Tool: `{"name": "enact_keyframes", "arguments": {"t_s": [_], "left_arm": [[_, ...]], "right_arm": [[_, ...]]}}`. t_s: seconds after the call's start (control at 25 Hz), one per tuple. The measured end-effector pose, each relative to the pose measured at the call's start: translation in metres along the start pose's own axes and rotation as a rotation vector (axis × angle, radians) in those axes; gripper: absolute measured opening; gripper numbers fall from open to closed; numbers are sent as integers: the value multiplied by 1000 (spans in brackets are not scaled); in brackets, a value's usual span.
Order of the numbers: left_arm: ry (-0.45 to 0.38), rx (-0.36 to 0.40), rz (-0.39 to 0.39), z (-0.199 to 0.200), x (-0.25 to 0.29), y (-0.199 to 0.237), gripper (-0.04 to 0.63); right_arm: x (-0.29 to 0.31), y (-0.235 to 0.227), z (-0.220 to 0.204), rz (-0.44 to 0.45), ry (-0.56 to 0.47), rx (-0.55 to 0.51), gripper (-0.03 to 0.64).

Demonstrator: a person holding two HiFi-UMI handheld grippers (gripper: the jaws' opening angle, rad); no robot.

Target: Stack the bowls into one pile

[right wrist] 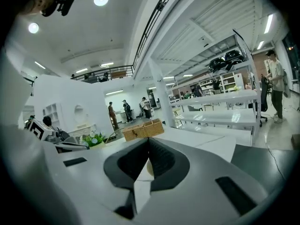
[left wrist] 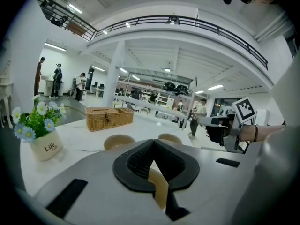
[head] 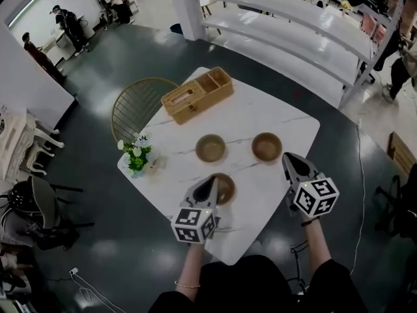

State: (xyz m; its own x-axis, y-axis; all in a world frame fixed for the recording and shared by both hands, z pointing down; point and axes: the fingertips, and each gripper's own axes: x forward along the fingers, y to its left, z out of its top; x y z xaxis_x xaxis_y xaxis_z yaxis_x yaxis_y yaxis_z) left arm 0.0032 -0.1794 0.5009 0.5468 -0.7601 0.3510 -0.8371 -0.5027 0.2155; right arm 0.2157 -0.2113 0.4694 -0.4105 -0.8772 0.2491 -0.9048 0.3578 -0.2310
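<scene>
Three brown bowls sit on the white marble table [head: 277,116]: a far left bowl [head: 210,148], a far right bowl [head: 267,146] and a near bowl [head: 225,188]. My left gripper [head: 211,180] hovers over the near bowl's left side with its jaws shut and hides part of it. In the left gripper view the left gripper [left wrist: 153,142] points toward the two far bowls [left wrist: 118,141] [left wrist: 169,138]. My right gripper [head: 287,156] is shut and empty, just to the near right of the far right bowl. In the right gripper view the right gripper [right wrist: 148,139] shows only a sliver of bowl [right wrist: 149,167].
A wicker box [head: 197,94] stands at the table's far corner and a small flower pot [head: 137,155] at its left corner. A gold wire chair [head: 133,109] is tucked behind the left edge. White shelving [head: 293,18] and several people stand farther off.
</scene>
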Motion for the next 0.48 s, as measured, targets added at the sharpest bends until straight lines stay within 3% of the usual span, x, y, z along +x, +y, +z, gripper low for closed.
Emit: {"name": "enact_keyframes", "arguments": {"t_s": [0.16,0.48], "left_arm": [[49,-3,-23,2,19,5,15],[108,-20,-59,3,50,22,15]], "right_arm": [[23,-18,-7,-43,66,53,14],[65,-48,-26,-132,181,55,17]]}}
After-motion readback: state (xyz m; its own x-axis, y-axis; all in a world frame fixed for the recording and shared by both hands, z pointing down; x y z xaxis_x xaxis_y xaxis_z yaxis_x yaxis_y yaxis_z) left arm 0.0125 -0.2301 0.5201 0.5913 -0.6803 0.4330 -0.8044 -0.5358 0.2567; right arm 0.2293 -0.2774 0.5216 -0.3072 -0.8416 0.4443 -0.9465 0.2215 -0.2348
